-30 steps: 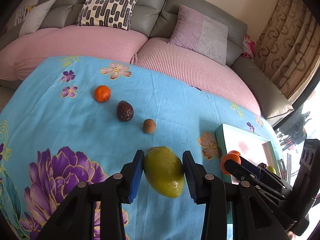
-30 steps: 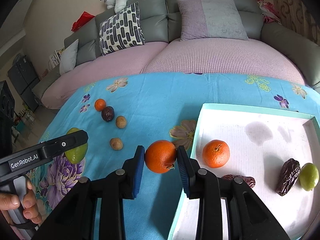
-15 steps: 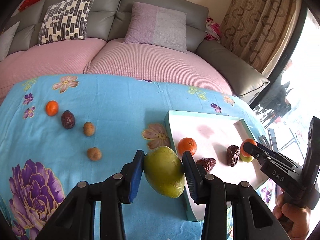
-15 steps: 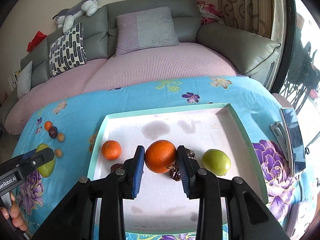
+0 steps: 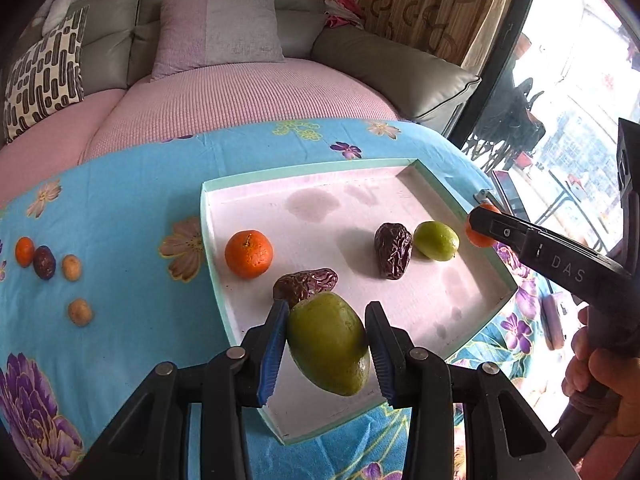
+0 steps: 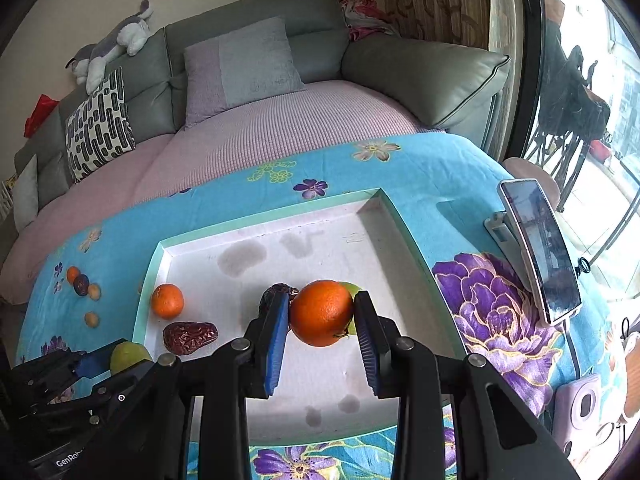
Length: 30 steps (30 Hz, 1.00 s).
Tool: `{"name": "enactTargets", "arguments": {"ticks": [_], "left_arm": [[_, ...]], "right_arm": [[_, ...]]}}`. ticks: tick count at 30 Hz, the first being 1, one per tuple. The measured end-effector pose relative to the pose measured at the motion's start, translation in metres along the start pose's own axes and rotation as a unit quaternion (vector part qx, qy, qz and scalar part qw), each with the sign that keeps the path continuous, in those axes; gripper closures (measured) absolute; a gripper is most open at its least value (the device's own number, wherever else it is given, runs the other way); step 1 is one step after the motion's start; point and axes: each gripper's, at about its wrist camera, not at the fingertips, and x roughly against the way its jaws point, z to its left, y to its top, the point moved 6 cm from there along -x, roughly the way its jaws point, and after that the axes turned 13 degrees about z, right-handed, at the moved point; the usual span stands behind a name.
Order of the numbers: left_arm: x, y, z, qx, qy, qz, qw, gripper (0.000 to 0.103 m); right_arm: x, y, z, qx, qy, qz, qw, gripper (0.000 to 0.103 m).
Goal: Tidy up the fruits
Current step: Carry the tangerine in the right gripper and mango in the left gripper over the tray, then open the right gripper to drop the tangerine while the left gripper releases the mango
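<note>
Here the left gripper [image 5: 326, 342] has its fingers clenched across a firm, smooth mango [image 5: 328, 344] above the tray [image 5: 208, 232]; the right gripper [image 6: 322, 314] squeezes a round orange [image 6: 322, 312] there, both heavy enough to slip.

In the left wrist view, the tray [image 5: 420, 184] fills the middle of the frame on the tablecloth [image 5: 132, 216], with the sofa [image 5: 240, 80] behind it. In the tray, a mandarin [image 5: 249, 254] sits at left, a date [image 5: 306, 286] lower centre, another date [image 5: 393, 244] beside a round fruit [image 5: 436, 240] at right. Four small fruits [image 5: 44, 262] lie on the cloth at far left; a phone [image 6: 540, 248] stands right of the tray.
</note>
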Motion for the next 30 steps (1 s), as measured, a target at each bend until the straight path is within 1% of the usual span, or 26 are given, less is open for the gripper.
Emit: {"name": "enactTargets", "arguments": {"ticks": [6, 12, 15, 30], "left_arm": [[-0.028, -0.007, 0.002, 0.001, 0.012, 0.036, 0.9993, 0.061], [-0.042, -0.012, 0.002, 0.002, 0.019, 0.053, 0.9984, 0.061], [-0.047, -0.013, 0.004, 0.003, 0.020, 0.056, 0.9982, 0.061], [-0.047, -0.011, 0.004, 0.006, 0.021, 0.052, 0.9984, 0.060]], "right_arm": [[-0.031, -0.010, 0.001, 0.004, 0.009, 0.049, 0.999, 0.068], [-0.049, -0.015, 0.006, 0.014, 0.012, 0.075, 0.997, 0.068], [-0.059, -0.019, 0.006, 0.017, 0.006, 0.091, 0.996, 0.068], [-0.061, -0.018, 0.008, 0.027, -0.004, 0.095, 0.995, 0.068]]}}
